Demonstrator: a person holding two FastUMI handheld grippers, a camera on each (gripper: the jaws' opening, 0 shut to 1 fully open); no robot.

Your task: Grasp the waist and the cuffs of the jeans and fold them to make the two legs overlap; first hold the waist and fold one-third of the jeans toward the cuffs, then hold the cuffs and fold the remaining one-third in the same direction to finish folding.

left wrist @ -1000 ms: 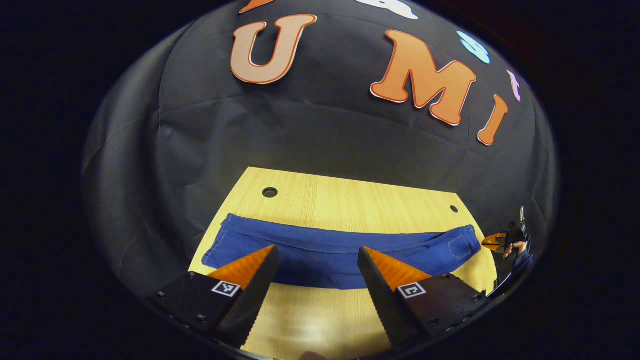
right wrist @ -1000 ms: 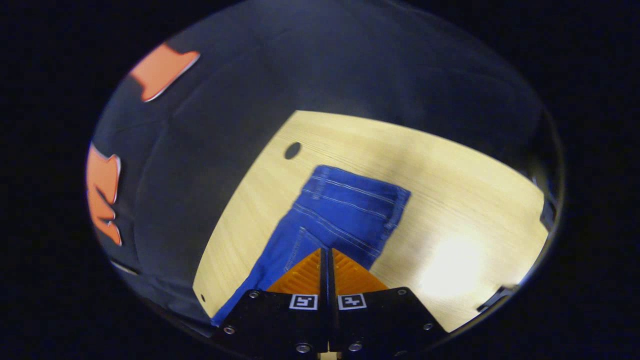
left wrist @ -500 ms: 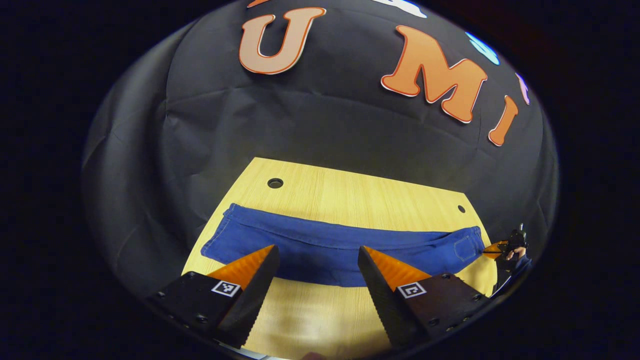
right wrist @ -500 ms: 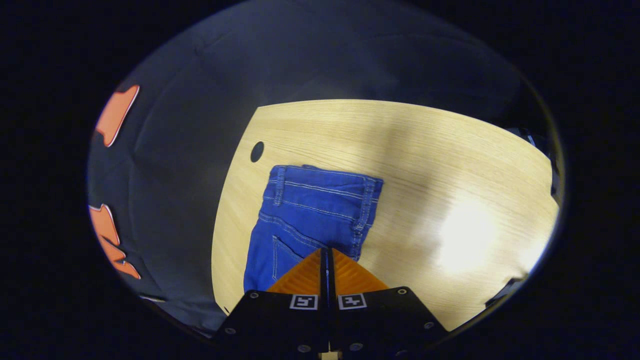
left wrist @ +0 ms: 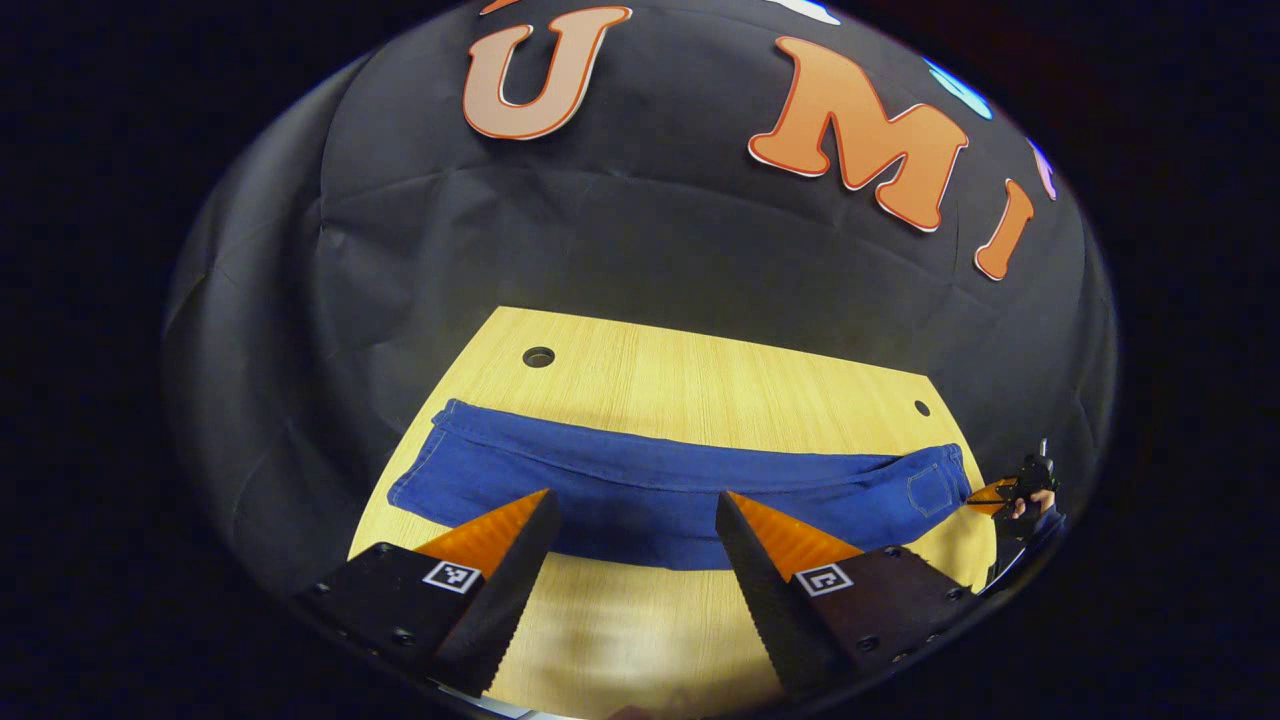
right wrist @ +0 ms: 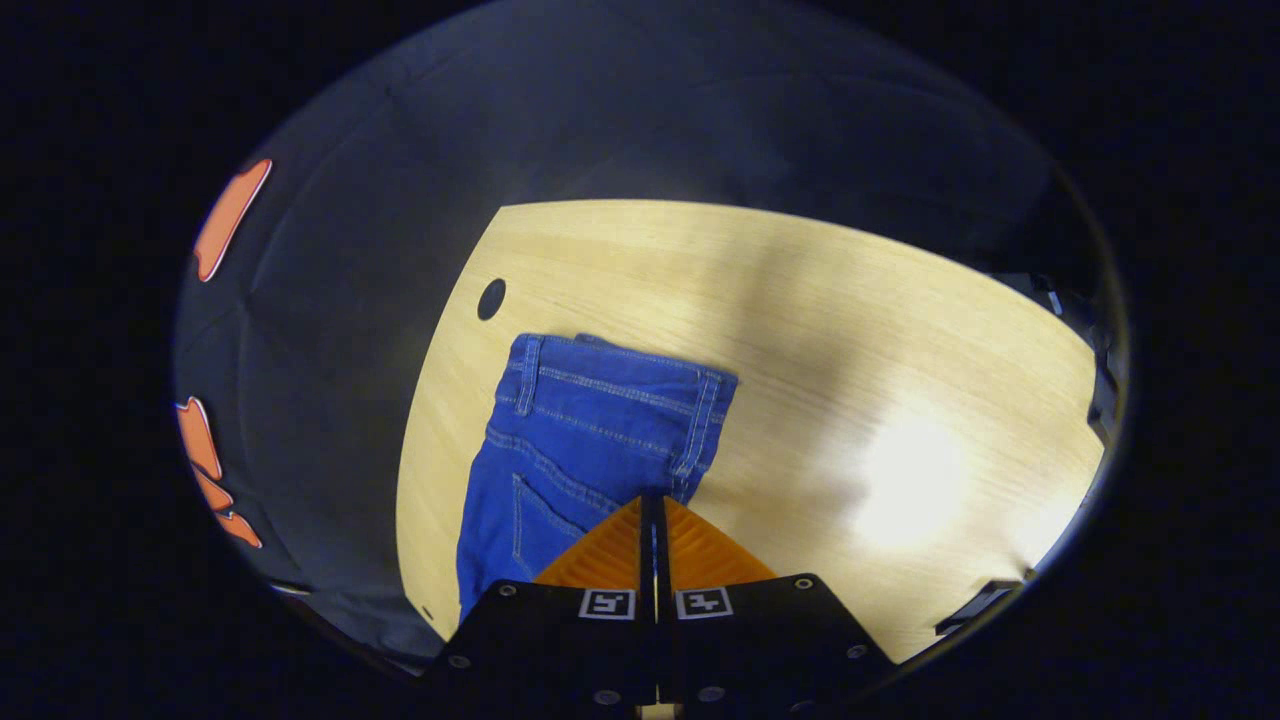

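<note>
The jeans (left wrist: 660, 490) are lying just ahead of the spread left gripper (left wrist: 632, 520); the right gripper (right wrist: 654, 510), pressed together, is hovering at their waist.

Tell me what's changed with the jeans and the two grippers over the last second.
In the right gripper view, the jeans swung from lying diagonally to nearly straight ahead of the right gripper, which stayed closed at the waist end; whether it pinches denim is unclear. The left gripper stayed open above the jeans' middle, holding nothing. The jeans remained stretched out flat on the table.
</note>
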